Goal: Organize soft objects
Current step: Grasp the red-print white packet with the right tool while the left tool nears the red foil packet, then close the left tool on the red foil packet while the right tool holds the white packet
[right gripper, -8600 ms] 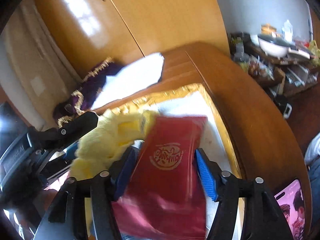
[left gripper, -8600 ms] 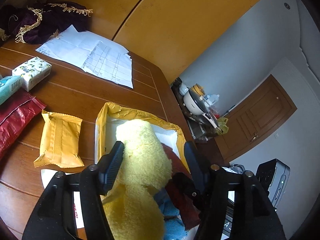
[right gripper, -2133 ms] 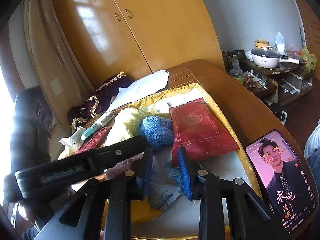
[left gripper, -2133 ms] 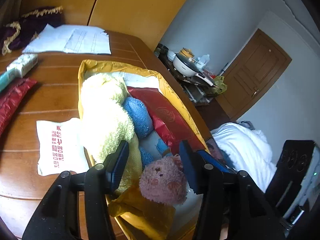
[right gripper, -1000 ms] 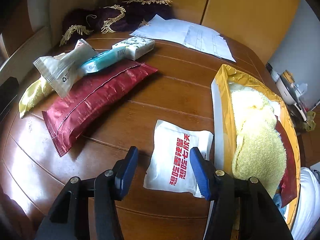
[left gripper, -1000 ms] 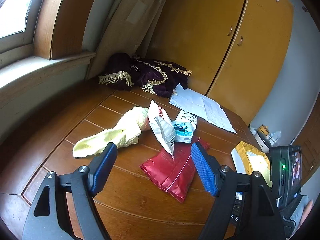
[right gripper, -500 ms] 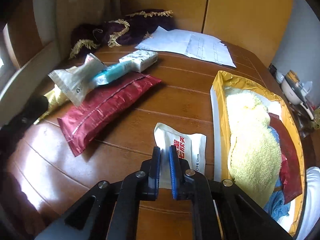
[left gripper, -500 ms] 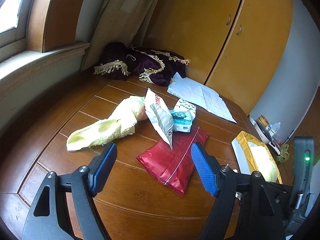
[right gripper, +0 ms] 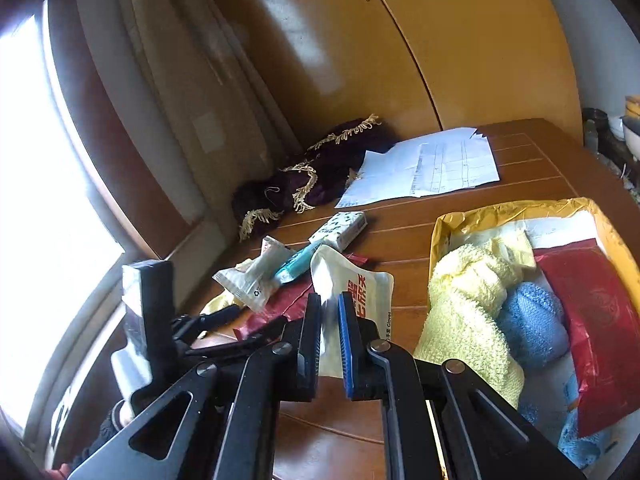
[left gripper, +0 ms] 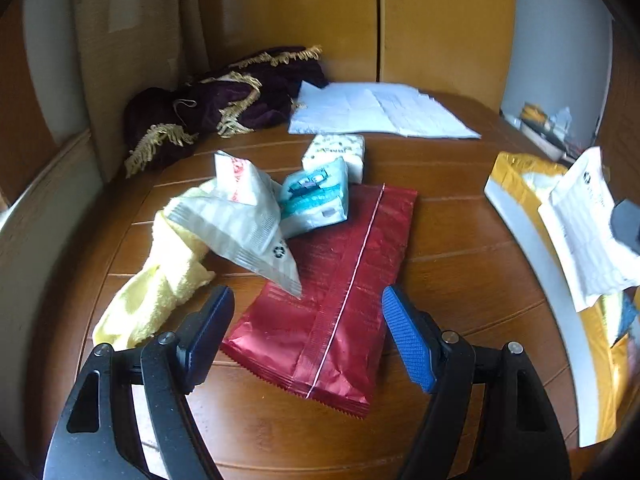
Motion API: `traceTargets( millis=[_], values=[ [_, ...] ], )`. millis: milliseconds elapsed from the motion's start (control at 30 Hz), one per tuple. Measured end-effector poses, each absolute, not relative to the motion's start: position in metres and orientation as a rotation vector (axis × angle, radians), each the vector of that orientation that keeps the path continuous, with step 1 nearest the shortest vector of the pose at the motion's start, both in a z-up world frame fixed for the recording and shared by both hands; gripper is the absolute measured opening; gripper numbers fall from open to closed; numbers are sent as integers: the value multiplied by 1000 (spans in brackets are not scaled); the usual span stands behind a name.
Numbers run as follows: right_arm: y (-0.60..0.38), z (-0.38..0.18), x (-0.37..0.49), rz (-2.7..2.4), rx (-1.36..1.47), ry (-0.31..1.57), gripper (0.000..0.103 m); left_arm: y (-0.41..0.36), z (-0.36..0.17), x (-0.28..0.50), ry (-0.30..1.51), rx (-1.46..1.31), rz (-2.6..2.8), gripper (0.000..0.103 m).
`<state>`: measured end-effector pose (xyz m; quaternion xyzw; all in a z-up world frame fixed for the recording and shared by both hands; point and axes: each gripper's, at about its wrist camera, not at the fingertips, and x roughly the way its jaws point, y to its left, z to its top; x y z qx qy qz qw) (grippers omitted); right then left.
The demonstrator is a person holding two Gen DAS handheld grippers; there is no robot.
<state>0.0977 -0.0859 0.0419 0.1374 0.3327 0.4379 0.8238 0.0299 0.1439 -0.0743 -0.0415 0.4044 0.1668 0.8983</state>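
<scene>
Pinching a flat white glove packet with red lettering [right gripper: 352, 292], the right gripper [right gripper: 330, 344] has its blue-padded jaws drawn narrow on the packet's lower edge and holds it lifted off the brown wooden tabletop [right gripper: 400, 452]. In the left wrist view the same packet [left gripper: 584, 228] hangs over the yellow-lined open box [left gripper: 516, 216] at the tabletop's right edge. Inside that box lie a pale yellow terry towel [right gripper: 468, 308], a blue knitted bundle [right gripper: 532, 320] and a flat red foil pouch [right gripper: 596, 328].

The left gripper [left gripper: 308, 336] hovers with its jaws spread wide and nothing between them, above a long dark red foil bag [left gripper: 340, 292] near the tabletop's middle. Resting partly on that bag are a crinkled silver-white plastic wrapper [left gripper: 244, 228] and a light blue tissue pack [left gripper: 316, 200], with a white patterned tissue pack [left gripper: 336, 152] just behind. A yellow cloth [left gripper: 156, 292] lies under the wrapper toward the left edge. At the far edge sit white paper sheets [left gripper: 376, 110] and a dark purple velvet cloth with gold fringe [left gripper: 224, 104].
</scene>
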Motion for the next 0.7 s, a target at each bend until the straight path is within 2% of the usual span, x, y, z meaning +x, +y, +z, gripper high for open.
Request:
traceTargets(
  millis=[100,133,233,333,467,667,700],
  values=[
    [-86,45,95,908,270,680,9,138,-82,40,877,-33,340,78],
    [-85,46,93,912,263,675,9,137,-81,37,866,-51,321,70],
    [-82,47,90,900,239,658,9,133,-79,31,853,-55,309,59],
    [-84,47,88,899,245,645,10,123,-77,18,864,-49,309,57],
    [-87,46,90,901,260,650,10,94,-74,-17,898,-41,255,58],
    [-91,46,91,911,278,647,10,86,-63,-29,903,-138,168,66],
    [-92,46,91,914,286,645,10,86,-61,-24,890,-136,163,70]
  ],
)
